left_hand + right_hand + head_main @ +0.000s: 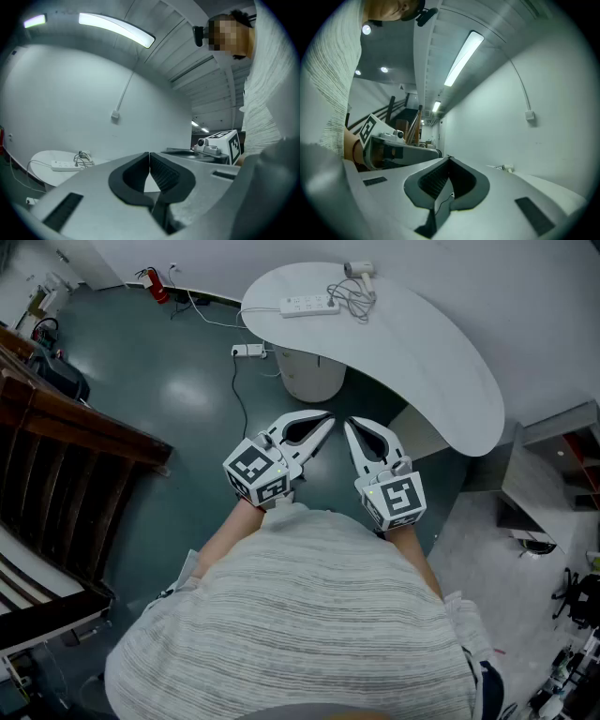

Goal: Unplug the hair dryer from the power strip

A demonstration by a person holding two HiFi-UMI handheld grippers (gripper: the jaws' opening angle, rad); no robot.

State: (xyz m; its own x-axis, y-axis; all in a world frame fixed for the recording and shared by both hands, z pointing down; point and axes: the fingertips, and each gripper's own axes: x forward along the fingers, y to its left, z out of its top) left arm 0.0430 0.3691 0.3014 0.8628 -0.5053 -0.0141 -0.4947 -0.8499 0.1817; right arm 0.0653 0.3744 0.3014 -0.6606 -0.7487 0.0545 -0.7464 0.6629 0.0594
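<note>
A white power strip lies on the far part of a white curved table, with a coiled cord and a small white hair dryer beside it. In the left gripper view the power strip and cord show far off at the left. The hair dryer is a small shape in the right gripper view. My left gripper and right gripper are held side by side before my chest, well short of the table. Both are shut with nothing between the jaws.
A white cylindrical pedestal stands under the table. A second power strip and a black cable lie on the dark floor. A red fire extinguisher leans by the far wall. Wooden stairs stand at the left, grey shelving at the right.
</note>
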